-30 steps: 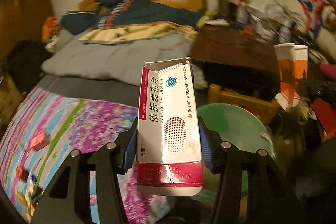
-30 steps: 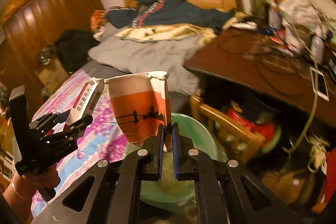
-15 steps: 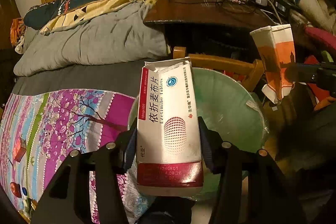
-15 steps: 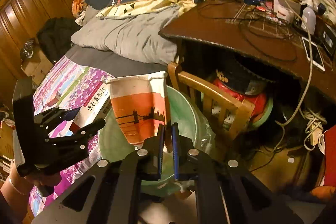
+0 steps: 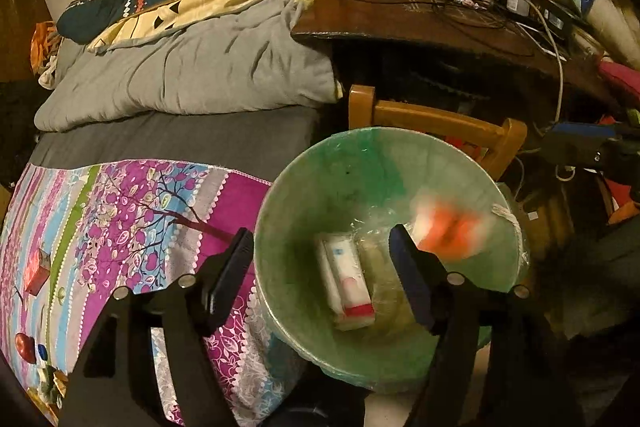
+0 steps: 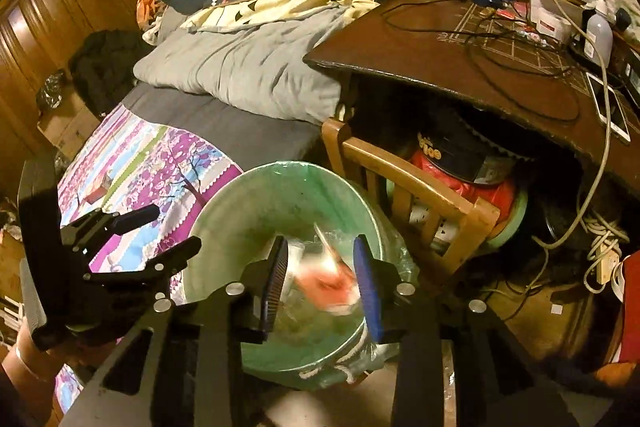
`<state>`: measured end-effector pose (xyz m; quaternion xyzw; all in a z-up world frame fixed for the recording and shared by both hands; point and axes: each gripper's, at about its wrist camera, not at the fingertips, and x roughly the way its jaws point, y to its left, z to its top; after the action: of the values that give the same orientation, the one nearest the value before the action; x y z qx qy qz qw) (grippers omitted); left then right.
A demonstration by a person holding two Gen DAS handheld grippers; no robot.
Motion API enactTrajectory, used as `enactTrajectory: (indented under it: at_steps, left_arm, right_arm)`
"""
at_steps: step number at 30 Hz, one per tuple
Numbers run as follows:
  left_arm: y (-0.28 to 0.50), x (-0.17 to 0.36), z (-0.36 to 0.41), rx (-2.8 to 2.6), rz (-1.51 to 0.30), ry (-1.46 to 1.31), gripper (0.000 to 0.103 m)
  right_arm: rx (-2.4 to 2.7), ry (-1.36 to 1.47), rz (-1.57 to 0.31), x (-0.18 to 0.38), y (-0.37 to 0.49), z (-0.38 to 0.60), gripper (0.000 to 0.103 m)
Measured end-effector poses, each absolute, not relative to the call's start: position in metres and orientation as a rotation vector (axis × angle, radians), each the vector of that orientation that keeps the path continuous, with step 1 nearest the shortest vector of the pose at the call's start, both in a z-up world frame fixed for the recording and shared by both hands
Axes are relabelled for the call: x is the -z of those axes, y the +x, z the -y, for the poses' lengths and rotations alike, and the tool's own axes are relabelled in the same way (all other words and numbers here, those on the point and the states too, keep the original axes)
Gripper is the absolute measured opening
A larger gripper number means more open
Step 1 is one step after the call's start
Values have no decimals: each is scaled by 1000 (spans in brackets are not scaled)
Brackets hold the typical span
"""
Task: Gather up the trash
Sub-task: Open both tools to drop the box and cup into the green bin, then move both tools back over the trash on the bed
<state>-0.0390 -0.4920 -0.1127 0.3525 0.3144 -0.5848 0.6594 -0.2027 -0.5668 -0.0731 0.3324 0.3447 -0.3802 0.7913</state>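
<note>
Hanging over the green-lined trash bin (image 5: 304, 195) beside the bed, the left gripper (image 5: 322, 279) has its jaws opening with nothing pinched; the white-and-red tablet box (image 5: 348, 287) lies inside the bin. The right gripper (image 6: 322, 279) is opening too, and the orange-and-white paper carton (image 6: 326, 281), blurred, sits loose between its jaws within the bin, beside the wooden chair (image 6: 416, 187).

Your left gripper (image 5: 320, 259) is angling steeply downward at the bottom centre of its own view, its jaws opening with nothing pressed between the pads. Your right gripper (image 6: 322, 279) is tilting down likewise, jaws opening. Your left forearm (image 6: 24, 367) is showing at that frame's lower left.
</note>
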Motion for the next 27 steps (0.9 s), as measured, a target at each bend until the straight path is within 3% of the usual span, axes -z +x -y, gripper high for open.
enactTrajectory:
  at_steps: [17, 27]
  left_arm:
    - [-40, 105, 477, 1299, -667, 771, 67]
    - [23, 89, 390, 1014, -584, 575, 67]
  right_arm:
    - [842, 692, -665, 69, -211, 554, 37]
    - [834, 352, -453, 31, -164, 487, 65]
